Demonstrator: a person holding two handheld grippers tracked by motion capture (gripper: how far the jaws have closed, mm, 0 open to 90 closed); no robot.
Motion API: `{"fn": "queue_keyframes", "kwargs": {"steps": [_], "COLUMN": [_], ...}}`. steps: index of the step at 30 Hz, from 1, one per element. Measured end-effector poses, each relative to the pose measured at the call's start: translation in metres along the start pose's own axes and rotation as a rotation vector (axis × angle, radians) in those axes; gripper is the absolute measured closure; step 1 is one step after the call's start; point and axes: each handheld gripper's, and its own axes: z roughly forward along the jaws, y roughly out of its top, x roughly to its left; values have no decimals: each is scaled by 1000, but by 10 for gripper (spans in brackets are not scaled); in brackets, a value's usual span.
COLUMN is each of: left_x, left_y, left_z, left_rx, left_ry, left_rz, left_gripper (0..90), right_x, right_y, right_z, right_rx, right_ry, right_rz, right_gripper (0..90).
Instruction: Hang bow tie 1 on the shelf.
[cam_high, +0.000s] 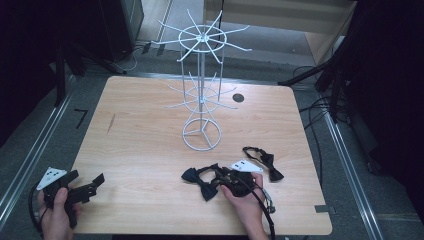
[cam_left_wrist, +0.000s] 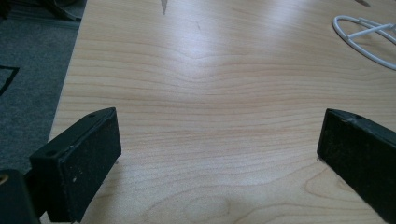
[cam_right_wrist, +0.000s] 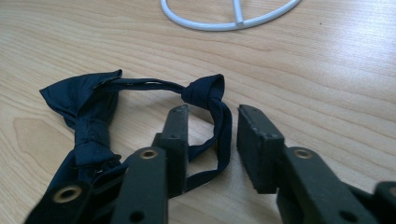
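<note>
Between the right tool's jaws: the strap of a dark bow tie, not yet pinched.

Near bow tie (cam_right_wrist: 88, 116) lies flat on the surface (cam_high: 145, 145), its knotted strap loop (cam_right_wrist: 219, 126) running between the jaws of the right tool (cam_right_wrist: 212, 116); the jaws stand narrowly apart with a gap on either side of the strap, neither pad visibly pressing it. Its bow sits just left of the left jaw in the right gripper view. Ahead of the tool stands the white wire rack (cam_high: 201, 95), its ring base near. A second bow tie (cam_high: 264, 161) lies just to the right of this tool, apart from it. Well away at the surface's left edge, the left tool (cam_high: 92, 184) is held with jaws spread wide over bare wood.
</note>
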Motion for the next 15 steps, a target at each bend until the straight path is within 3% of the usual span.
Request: {"fn": "queue_keyframes", "kwargs": {"steps": [9,12,15], "left_x": [0,0,0], "left_y": [0,0,0], "left_z": [0,0,0], "left_rx": [0,-1,-1], "left_ry": [1,1,-1], "left_rz": [0,-2,-2], "left_gripper": [0,1,0], "right_x": [2,2,3], "right_y": [-1,-2,-3], "right_z": [-1,-2,-6], "right_rx": [17,8,-44], "right_ry": [-11,-18,-26], "right_rz": [-27,-32,-49], "right_gripper": [888,900,900]}}
